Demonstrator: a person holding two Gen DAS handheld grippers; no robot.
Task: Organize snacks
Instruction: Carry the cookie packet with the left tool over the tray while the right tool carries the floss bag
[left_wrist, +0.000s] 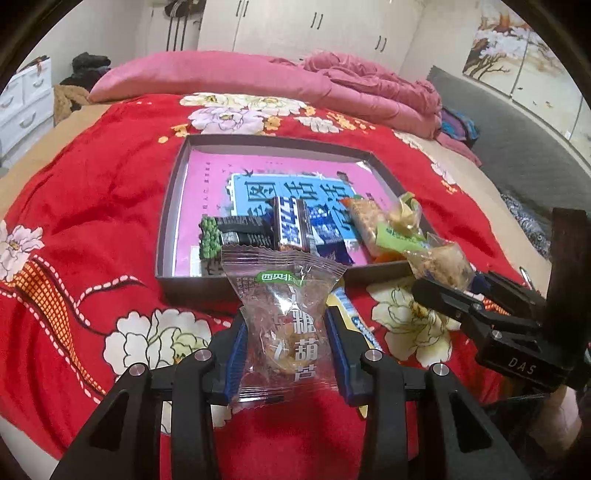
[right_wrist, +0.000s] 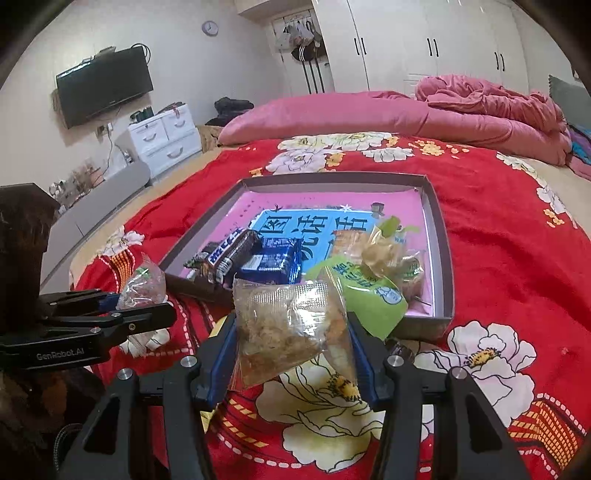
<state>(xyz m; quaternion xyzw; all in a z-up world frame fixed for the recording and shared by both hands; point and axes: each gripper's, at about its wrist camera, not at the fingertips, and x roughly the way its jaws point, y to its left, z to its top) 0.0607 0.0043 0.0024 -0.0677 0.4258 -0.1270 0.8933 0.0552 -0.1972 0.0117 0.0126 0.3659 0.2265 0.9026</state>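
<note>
Left gripper (left_wrist: 288, 343): fingers clamped on a clear candy wrapper (left_wrist: 286, 317) with white lettering and a green label, lower centre of the left wrist frame, raised over the red floral bedspread (left_wrist: 92, 206).

Right gripper (right_wrist: 291, 343): fingers clamped on a clear packet of pale shredded snack (right_wrist: 288, 325), lower centre of the right wrist frame, above the same bedspread.

Shallow box (left_wrist: 173, 192): dark-walled, pink and blue printed floor, lying on the bed at frame centre, just beyond both held packets.

Box contents, near edge: dark bar with white lettering (left_wrist: 290, 221), blue wrapped biscuits (right_wrist: 271, 264), black-and-green bar (left_wrist: 236, 234), green pouch (right_wrist: 369, 295), clear-wrapped pieces along the right wall.

Yellow-and-blue bar (left_wrist: 354, 314): on the bedspread beside the left fingers.
</note>
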